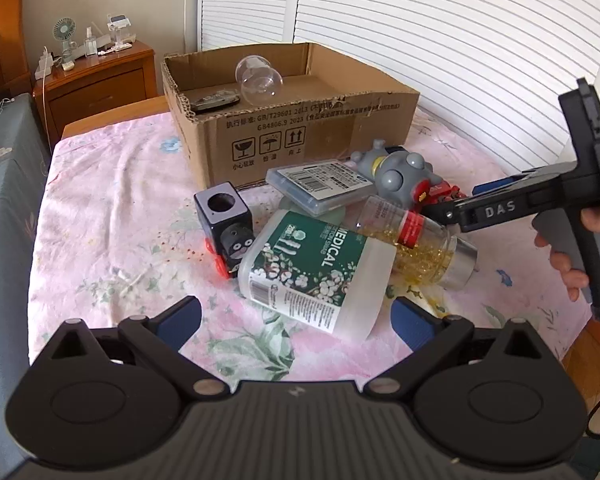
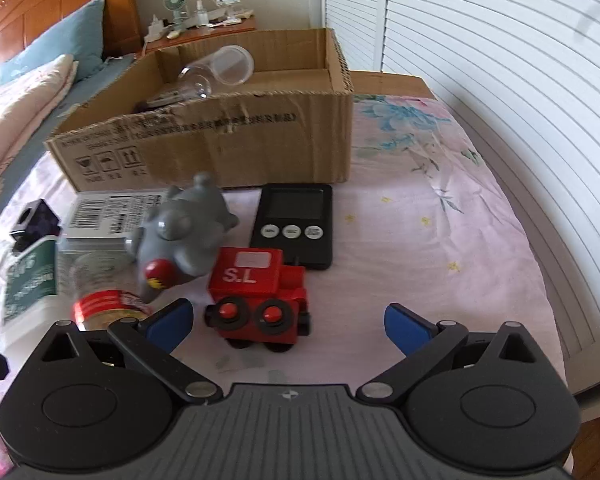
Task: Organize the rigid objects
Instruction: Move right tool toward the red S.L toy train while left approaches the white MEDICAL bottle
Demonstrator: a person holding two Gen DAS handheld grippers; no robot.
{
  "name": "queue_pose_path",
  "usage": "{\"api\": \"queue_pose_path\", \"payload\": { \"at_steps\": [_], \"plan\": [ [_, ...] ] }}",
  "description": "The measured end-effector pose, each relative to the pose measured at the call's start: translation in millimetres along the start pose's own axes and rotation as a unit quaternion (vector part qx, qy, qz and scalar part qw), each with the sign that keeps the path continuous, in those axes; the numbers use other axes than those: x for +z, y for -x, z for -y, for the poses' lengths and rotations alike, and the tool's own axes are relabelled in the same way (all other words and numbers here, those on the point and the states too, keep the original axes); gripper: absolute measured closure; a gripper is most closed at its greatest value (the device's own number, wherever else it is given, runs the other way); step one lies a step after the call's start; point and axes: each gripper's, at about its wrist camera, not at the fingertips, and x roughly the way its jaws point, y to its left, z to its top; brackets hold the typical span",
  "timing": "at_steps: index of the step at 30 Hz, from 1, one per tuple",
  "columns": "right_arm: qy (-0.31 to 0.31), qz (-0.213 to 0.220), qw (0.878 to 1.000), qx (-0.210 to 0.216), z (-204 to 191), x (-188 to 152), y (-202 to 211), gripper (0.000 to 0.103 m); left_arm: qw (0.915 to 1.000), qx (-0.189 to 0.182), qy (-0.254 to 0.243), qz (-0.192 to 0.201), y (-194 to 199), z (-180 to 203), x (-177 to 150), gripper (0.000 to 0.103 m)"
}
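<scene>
Right wrist view puts our right hand-held gripper [image 2: 288, 320] released, jaws spread, with the red toy train [image 2: 260, 300] just ahead, slightly left of centre, broadside on the bed, and the cardboard box [image 2: 240, 144] beyond.

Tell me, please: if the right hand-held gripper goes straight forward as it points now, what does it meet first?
Most likely the red toy train. It sits just ahead of the open right hand-held gripper, slightly left of centre between the blue fingers. Depth is hard to judge through the fisheye.
</scene>
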Motion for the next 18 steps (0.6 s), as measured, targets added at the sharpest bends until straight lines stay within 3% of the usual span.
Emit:
{"api": "queue_pose_path", "payload": {
  "at_steps": [3, 18],
  "plan": [
    [0.013, 0.009, 0.999, -0.036, 3, -5, -3, 0.000, 1.0000, -0.006, 0.002, -0.001, -4, 0, 3, 0.003],
    [0.017, 0.032, 0.999, -0.028, 14, -15, 1, 0.000, 0.9985, -0.022, -0.048, -0.013, -24, 11, 16, 0.003]
  ]
}}
